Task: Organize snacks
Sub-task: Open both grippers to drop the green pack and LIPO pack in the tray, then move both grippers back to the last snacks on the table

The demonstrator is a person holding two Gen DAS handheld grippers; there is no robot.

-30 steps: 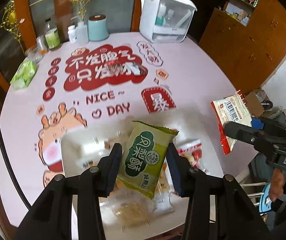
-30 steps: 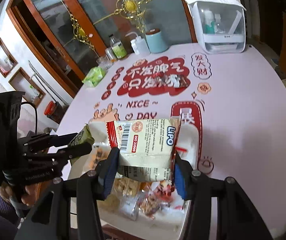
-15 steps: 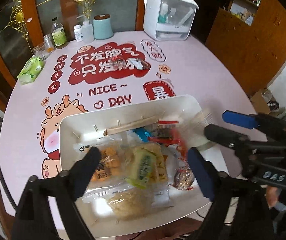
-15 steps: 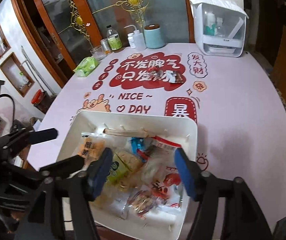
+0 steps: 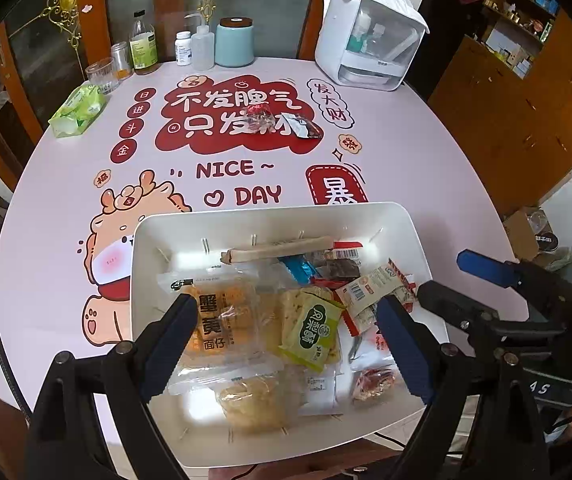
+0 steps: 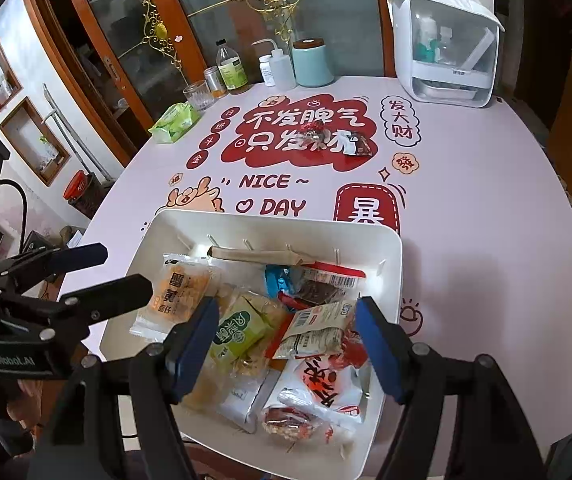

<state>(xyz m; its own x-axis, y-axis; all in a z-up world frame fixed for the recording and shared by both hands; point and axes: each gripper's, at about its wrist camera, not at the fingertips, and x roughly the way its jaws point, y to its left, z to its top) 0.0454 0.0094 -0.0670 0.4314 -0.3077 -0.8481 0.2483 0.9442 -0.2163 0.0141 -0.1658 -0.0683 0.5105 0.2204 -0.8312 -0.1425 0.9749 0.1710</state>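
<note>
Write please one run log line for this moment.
left gripper: jaws open, empty | right gripper: jaws open, empty | green packet, Lipo packet: in white bin | two snacks: on table

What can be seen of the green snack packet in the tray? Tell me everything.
The green snack packet is a small sealed pillow pack of glossy film, light green with a darker green panel and white Chinese characters. It lies tilted on top of other wrapped snacks near the middle of the white tray, its corner against a red-and-white packet. Neither hand-held gripper touches it.
</note>
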